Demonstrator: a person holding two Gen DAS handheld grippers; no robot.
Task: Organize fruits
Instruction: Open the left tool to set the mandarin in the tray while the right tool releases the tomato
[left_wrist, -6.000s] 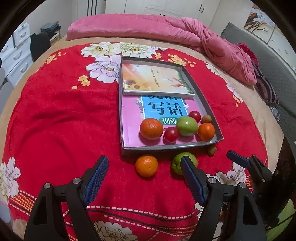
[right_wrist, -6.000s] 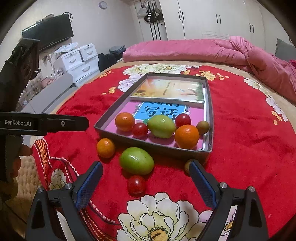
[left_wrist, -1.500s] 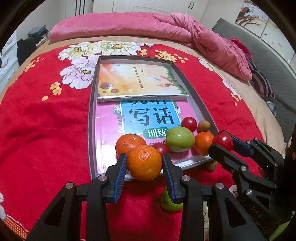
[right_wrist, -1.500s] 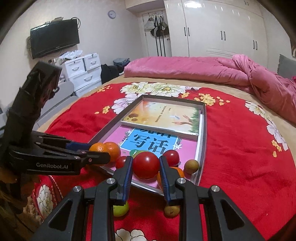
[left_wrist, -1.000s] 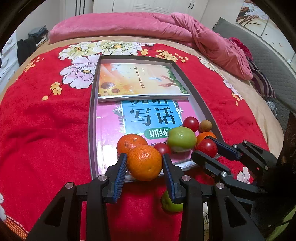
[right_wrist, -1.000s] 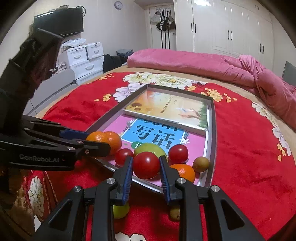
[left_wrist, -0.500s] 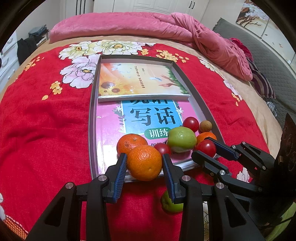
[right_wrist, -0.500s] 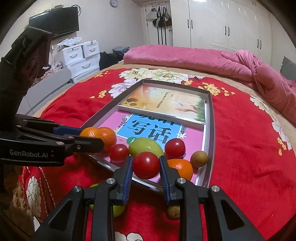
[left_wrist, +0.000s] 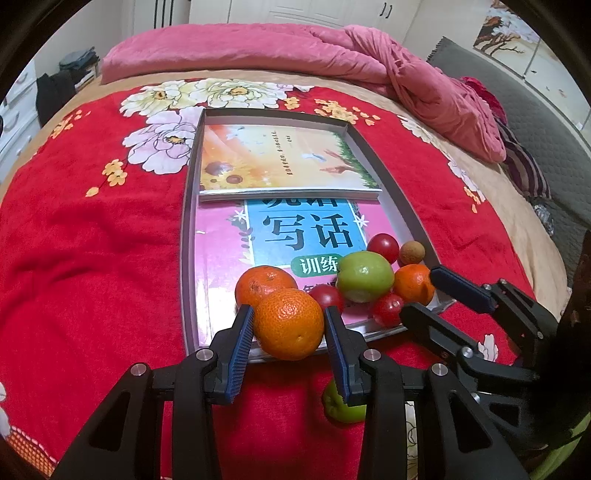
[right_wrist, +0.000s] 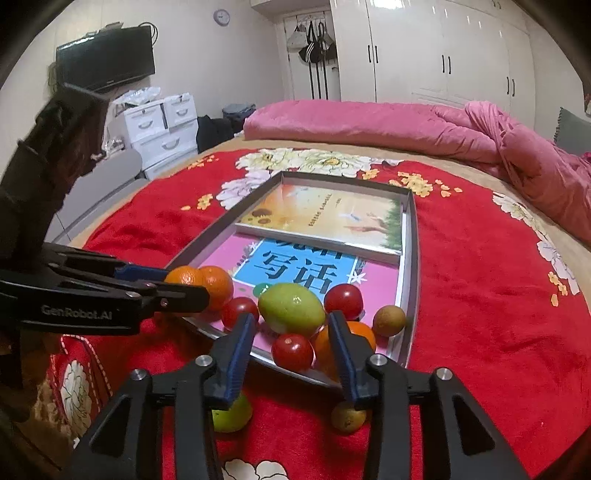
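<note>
On a bed spread with a red floral blanket (left_wrist: 92, 258), a shallow grey tray (left_wrist: 188, 258) holds two books and a cluster of fruit at its near end. Nearest the rim, a small red tomato (right_wrist: 292, 351) lies in the tray between the blue pads of the right hand-held gripper (right_wrist: 291, 339), whose jaws stand apart from it on both sides, touching nothing. Beside it sit an orange (right_wrist: 360, 332), a green mango (right_wrist: 291, 308), two more tomatoes (right_wrist: 239, 310) (right_wrist: 343, 301), a brown longan (right_wrist: 388, 320) and a second orange (right_wrist: 219, 282). They rest on a pink workbook (left_wrist: 306, 230) with a blue title panel; a sunflower-cover book (left_wrist: 284, 162) overlaps its far edge.

The left hand-held gripper (left_wrist: 289, 326) is closed on a mandarin (left_wrist: 289, 324), pinched between both pads and held over the tray's near rim, just in front of the orange inside.

Still out on the blanket, in front of the tray, lie a green fruit (right_wrist: 231, 413) and another longan (right_wrist: 347, 416). The right wrist view shows both; the left wrist view shows only the green fruit (left_wrist: 341, 408), partly behind the gripper's finger. The right view alone takes in the wall television (right_wrist: 107, 59), white drawers (right_wrist: 162, 125) and wardrobes (right_wrist: 424, 51). A rumpled pink duvet (left_wrist: 258, 48) lies across the far end of the bed.
</note>
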